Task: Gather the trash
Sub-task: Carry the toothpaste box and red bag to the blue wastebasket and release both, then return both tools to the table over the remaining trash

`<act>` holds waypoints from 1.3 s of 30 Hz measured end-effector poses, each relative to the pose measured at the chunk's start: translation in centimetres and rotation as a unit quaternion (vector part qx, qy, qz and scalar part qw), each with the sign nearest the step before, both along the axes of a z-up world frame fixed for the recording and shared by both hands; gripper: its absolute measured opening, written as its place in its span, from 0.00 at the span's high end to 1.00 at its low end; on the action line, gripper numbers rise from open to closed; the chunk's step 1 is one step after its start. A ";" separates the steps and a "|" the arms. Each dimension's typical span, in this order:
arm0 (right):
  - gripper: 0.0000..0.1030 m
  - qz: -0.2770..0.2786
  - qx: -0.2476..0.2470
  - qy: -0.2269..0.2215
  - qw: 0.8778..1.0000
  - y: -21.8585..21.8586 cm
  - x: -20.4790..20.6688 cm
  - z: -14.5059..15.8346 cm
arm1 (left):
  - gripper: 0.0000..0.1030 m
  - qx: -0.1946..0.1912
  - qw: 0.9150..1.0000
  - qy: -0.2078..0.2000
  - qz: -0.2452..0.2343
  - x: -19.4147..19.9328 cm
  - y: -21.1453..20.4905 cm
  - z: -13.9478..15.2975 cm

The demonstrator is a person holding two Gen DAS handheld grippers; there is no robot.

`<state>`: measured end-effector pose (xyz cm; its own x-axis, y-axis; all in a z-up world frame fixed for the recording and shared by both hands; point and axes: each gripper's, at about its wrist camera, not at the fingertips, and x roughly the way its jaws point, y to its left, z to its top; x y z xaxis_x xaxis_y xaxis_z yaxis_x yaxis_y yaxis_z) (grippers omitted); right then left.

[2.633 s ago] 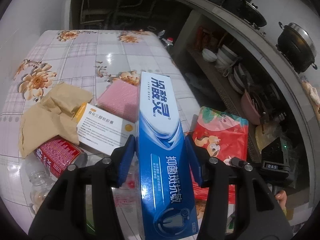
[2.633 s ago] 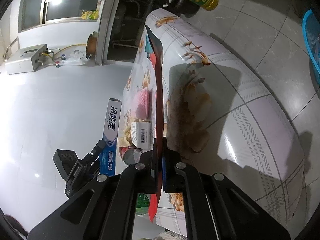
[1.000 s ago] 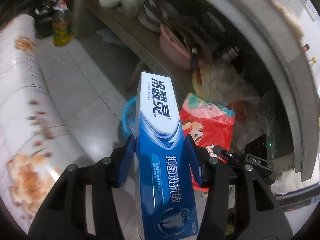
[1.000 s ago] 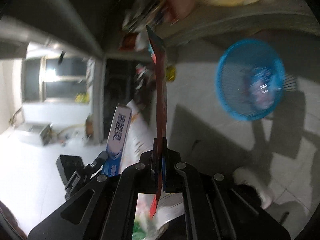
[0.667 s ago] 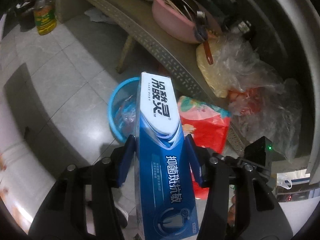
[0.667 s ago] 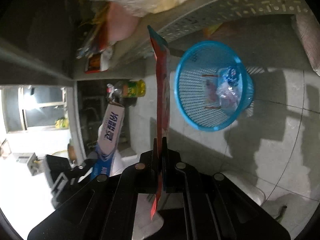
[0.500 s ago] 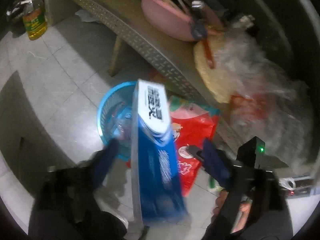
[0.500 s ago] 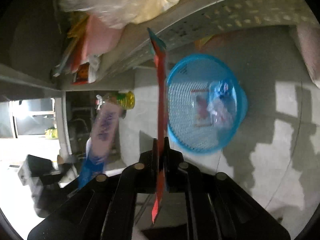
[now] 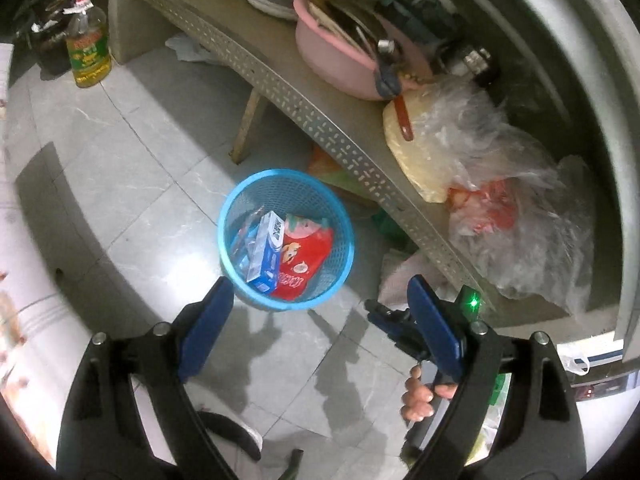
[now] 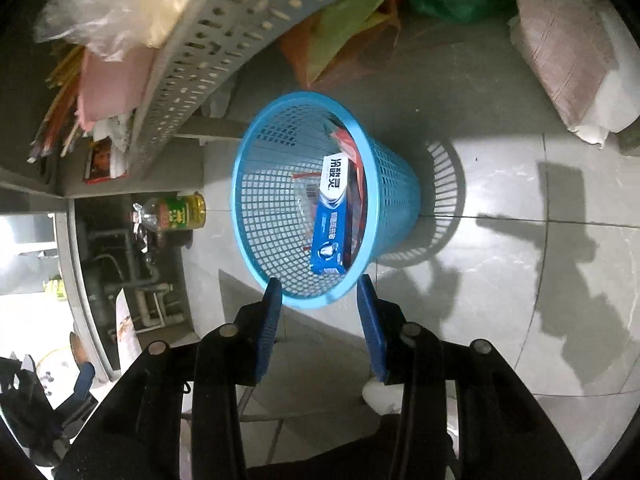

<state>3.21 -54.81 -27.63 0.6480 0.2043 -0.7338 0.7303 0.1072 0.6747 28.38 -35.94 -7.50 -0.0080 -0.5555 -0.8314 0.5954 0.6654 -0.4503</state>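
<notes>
A blue mesh trash basket [image 9: 344, 216] stands on the tiled floor; it also shows in the right wrist view [image 10: 400, 184]. Inside it lie a blue toothpaste box [image 9: 266, 248] [image 10: 330, 216], a red snack bag [image 9: 304, 252] [image 10: 354, 160] and some clear wrapping. My left gripper [image 9: 320, 284] is open and empty above the basket's near rim. My right gripper [image 10: 320, 286] is open and empty, just above the basket's near rim. The right gripper also shows in the left wrist view [image 9: 400, 326], held by a hand.
A perforated grey shelf [image 9: 304, 108] runs beside the basket, carrying a pink basin [image 9: 332, 56] and plastic bags [image 9: 500, 184]. An oil bottle [image 9: 88, 52] stands on the floor at the back. Coloured bags [image 10: 344, 36] lie under the shelf. The table's cloth edge [image 9: 12, 280] is at left.
Both grippers swung from the table to over the basket. The left gripper opened and the toothpaste box dropped in. The right gripper opened and the red snack bag dropped in.
</notes>
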 end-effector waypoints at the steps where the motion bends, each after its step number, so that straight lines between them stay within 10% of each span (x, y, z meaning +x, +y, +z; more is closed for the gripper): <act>1: 0.61 0.006 -0.005 0.001 1.000 0.1 -0.1 0.4 | 0.18 -0.005 1.000 -0.003 -0.002 -0.4 0.9 0.8; 16: 0.38 0.215 -0.121 -0.053 0.968 8.2 5.1 15.2 | 0.18 -0.050 0.984 -0.118 0.123 -7.7 24.2 12.2; 27: 0.32 0.400 -0.153 -0.133 0.894 20.5 11.5 22.9 | 0.18 0.050 0.921 -0.191 0.335 -15.9 43.6 13.3; 33: 0.32 0.482 -0.143 -0.150 0.851 28.2 14.6 24.8 | 0.18 0.076 0.911 -0.182 0.362 -17.1 47.6 11.7; 39: 0.32 0.576 -0.165 -0.166 0.783 36.6 15.4 25.7 | 0.18 0.074 0.907 -0.173 0.376 -16.9 49.4 9.7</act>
